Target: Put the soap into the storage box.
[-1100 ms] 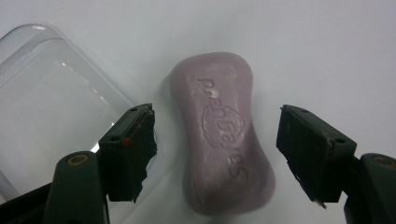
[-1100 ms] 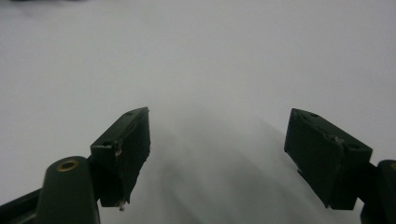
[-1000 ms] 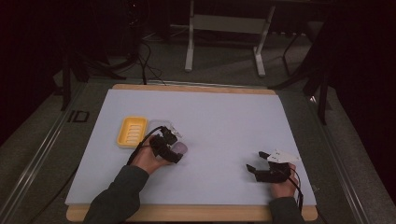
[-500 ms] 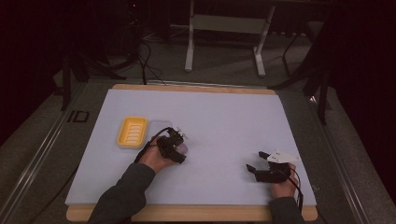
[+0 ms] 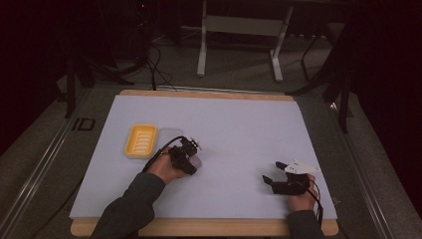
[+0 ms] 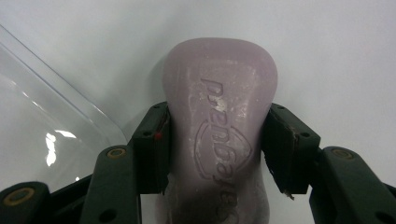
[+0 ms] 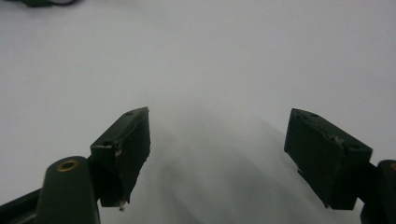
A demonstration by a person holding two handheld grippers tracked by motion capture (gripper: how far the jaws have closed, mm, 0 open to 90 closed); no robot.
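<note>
The soap bar runs off the left gripper view's bottom edge, its embossed lettering unreadable.

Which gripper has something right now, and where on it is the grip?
The left gripper holds the pale purple soap bar, jaws pressing its two long sides near the middle. The right gripper is open, holding nothing.

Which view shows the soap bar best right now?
The left gripper view: the lilac soap bar fills it, embossed lettering visible, clamped between the left gripper jaws. The high view shows a pale sliver beside that gripper.
</note>
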